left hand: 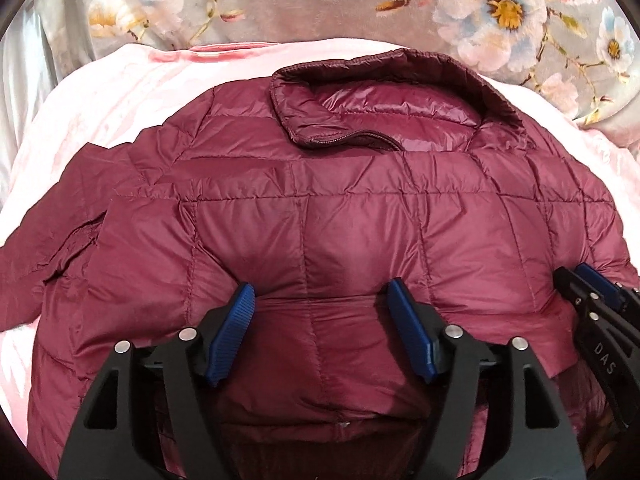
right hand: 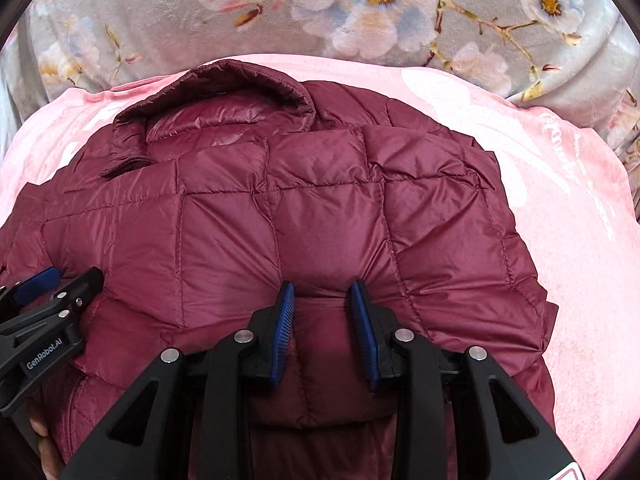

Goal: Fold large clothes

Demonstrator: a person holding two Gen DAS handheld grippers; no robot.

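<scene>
A maroon quilted down jacket (left hand: 320, 200) lies on a pink blanket, folded over itself, with its collar (left hand: 380, 92) at the far side. My left gripper (left hand: 320, 292) stands open, its blue pads wide apart on either side of a puffed ridge at the jacket's near folded edge. In the right wrist view the jacket (right hand: 280, 220) fills the middle, and my right gripper (right hand: 322, 292) is shut on a pinched fold of its near edge. Each gripper shows in the other's view: the right gripper (left hand: 592, 280) at the right edge, the left gripper (right hand: 68, 280) at the left edge.
The pink blanket (right hand: 560, 220) spreads out around the jacket on both sides. Behind it lies a grey floral blanket (left hand: 280, 8). One sleeve (left hand: 48, 240) trails off to the left. Part of a hand (right hand: 44, 440) shows at the lower left.
</scene>
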